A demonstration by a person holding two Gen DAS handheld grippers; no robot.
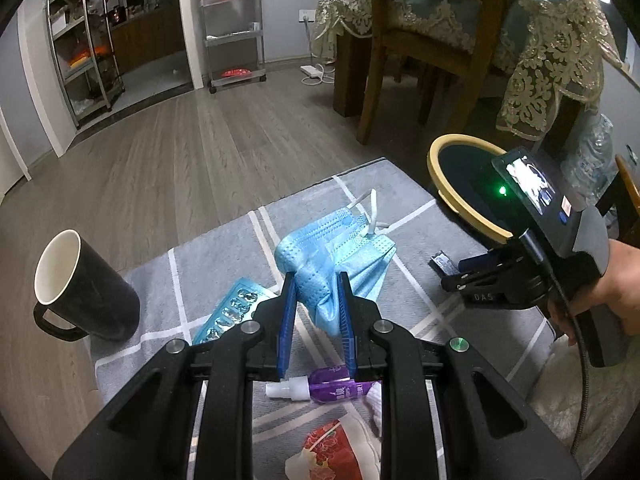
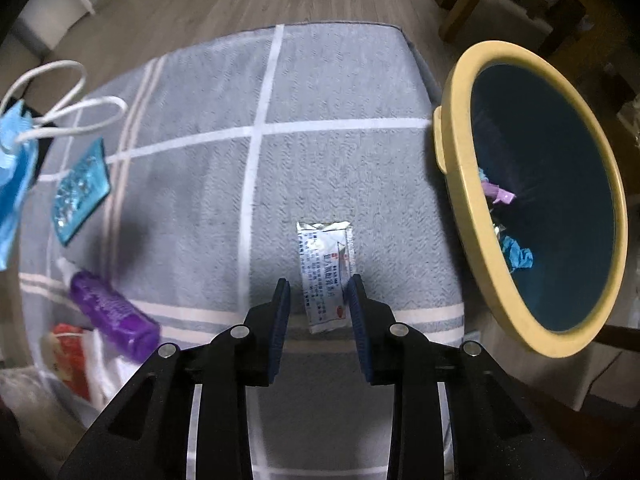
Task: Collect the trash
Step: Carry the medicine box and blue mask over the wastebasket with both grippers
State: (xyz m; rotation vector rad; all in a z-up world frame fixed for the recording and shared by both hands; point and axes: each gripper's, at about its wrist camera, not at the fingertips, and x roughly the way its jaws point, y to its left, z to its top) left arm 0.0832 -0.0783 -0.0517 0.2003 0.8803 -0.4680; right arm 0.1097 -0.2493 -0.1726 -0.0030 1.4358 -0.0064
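Mask [image 1: 336,252] pinched in left gripper [image 1: 318,304]; carry over bin [image 1: 434,168] (clear rim first); right gripper [image 2: 318,304] spread astride packet [image 2: 326,272]; pinch squarely.

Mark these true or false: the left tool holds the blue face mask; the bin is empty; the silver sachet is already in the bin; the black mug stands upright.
1. The left tool holds the blue face mask. True.
2. The bin is empty. False: scraps already lie inside.
3. The silver sachet is in the bin. False: it lies on the grey cloth, between the right tool's open fingers.
4. The black mug stands upright. True.
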